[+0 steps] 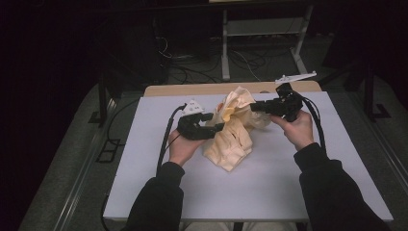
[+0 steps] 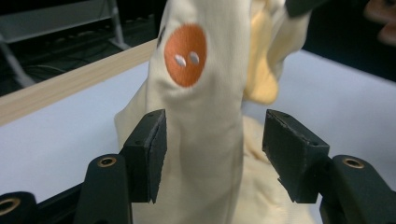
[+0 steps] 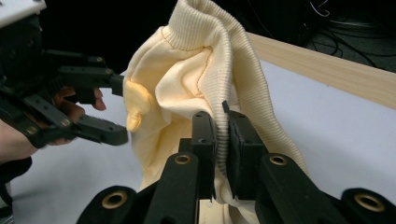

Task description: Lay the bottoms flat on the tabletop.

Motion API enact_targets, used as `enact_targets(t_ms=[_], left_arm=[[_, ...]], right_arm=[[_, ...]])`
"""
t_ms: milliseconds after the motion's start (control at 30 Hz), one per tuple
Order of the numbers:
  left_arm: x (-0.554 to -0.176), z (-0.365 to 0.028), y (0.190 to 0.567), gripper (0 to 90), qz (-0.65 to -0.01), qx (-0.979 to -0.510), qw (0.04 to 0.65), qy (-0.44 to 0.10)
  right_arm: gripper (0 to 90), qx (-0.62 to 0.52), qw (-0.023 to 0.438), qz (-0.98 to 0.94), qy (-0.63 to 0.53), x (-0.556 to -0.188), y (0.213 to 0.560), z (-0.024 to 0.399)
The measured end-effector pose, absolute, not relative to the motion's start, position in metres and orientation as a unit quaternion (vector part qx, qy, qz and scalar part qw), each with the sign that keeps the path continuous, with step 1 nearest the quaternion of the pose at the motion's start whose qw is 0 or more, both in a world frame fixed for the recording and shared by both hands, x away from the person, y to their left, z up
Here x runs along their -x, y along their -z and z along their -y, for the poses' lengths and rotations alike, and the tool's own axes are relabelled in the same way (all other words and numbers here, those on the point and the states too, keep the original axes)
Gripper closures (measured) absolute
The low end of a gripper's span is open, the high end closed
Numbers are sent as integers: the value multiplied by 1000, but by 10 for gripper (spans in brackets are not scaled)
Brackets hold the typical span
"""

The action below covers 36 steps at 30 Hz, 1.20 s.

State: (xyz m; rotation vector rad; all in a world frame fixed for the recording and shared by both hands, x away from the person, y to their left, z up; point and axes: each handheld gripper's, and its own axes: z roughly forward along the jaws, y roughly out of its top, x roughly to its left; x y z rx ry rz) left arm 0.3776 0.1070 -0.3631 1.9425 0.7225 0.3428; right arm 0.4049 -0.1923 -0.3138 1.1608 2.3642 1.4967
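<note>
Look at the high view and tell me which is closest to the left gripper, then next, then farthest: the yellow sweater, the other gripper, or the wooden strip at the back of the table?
1. Yellow sweater: right at the left gripper jaws, mid-table.
2. Right gripper: across the sweater, on the right.
3. Wooden strip: along the table's back edge.

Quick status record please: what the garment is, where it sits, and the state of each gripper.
item: pale yellow knit garment with an orange patch
place: on the white table, partly lifted
right gripper: shut on the garment's ribbed hem, holding it up
left gripper: jaws apart, fabric between them, pads not pressing
table edge: light wooden strip at the far side
</note>
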Motion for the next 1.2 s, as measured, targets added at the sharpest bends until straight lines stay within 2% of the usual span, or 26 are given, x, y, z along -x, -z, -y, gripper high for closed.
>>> enact_targets(t_ms=[133,267,433,467,667,933,1200], left_arm=[[-380,-101,371,396,-308,-804,482,-160],[-383,-95,376,470,-331,-804,455,-191],[-389,-97,377,805,-349,-802,441,-203],[-391,-100,376,834,-353,-796,450,-198],[-396,-118,354,849,-360,-783,462,-209],[-396,-128,314,849,-350,-768,488,-223],[-386,-140,295,850,-346,-765,490,-234]], right_arm=[[810,-382,54,-779,-494,-405,314,193],[810,-381,52,-780,-493,-405,315,191],[810,-381,52,-783,-489,-406,316,190],[810,-381,53,-783,-488,-406,316,190],[810,-389,62,-781,-485,-414,307,195],[814,-391,61,-761,-515,-431,271,194],[817,-378,70,-759,-526,-437,243,179]])
